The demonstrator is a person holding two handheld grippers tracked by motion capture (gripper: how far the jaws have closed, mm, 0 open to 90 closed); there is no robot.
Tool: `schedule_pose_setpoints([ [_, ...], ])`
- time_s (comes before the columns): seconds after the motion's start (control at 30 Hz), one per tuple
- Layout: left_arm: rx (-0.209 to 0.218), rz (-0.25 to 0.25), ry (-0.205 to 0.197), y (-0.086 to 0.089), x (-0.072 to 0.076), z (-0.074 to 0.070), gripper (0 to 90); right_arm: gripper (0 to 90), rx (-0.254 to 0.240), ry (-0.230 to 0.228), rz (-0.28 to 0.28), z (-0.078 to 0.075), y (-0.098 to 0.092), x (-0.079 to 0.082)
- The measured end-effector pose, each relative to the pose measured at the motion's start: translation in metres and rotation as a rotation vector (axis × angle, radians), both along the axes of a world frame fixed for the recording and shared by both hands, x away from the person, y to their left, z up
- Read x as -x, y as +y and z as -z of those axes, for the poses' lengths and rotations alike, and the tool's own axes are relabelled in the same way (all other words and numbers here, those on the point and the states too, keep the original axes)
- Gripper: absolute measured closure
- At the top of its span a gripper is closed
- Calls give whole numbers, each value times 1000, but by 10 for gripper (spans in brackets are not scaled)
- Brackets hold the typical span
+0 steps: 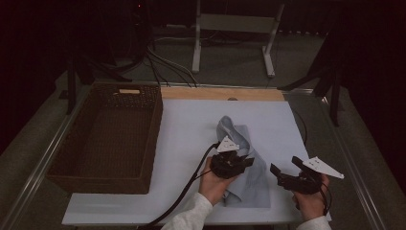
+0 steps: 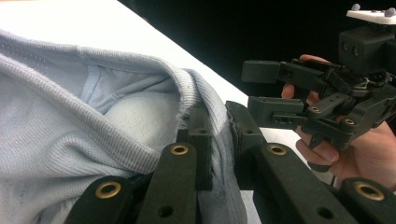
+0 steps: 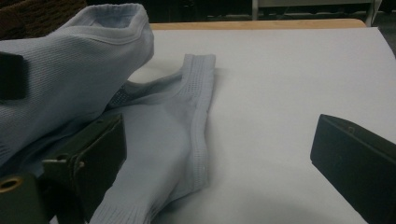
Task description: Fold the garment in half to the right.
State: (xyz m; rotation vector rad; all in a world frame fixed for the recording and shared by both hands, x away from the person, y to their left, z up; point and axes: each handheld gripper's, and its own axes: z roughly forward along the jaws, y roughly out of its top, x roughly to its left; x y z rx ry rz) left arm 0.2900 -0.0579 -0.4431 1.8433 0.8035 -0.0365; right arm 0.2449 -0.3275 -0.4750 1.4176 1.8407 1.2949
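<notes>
A light blue ribbed garment (image 1: 253, 186) lies crumpled on the white table (image 1: 186, 124), right of the middle. My left gripper (image 1: 246, 162) sits over it, and in the left gripper view its jaws (image 2: 217, 126) are shut on a raised fold of the garment (image 2: 70, 116) near a hemmed edge. My right gripper (image 1: 285, 165) is held just to the right of the cloth, open, with nothing between its fingers. It also appears at the right of the left gripper view (image 2: 261, 88). In the right gripper view (image 3: 219, 158) the garment (image 3: 163, 130) lies ahead and to the left, one end lifted.
A brown wicker basket (image 1: 154, 134) stands on the table's left side. A wooden strip (image 1: 220, 93) runs along the far edge. Beyond it are a grey metal frame (image 1: 234, 24) and cables on the floor. Bare white surface lies right of the cloth (image 3: 289, 84).
</notes>
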Motion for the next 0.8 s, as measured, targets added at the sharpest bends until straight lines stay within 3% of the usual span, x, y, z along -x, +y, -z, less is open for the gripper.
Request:
schedule_pose_setpoints([
  [0.3,5,7,6,-7,-1,0,820,38,-3,-3,3,0,-1,0],
  [0.8,-10,14,50,-18,-8,13,814,38,-14,-8,14,-1,-3,1],
])
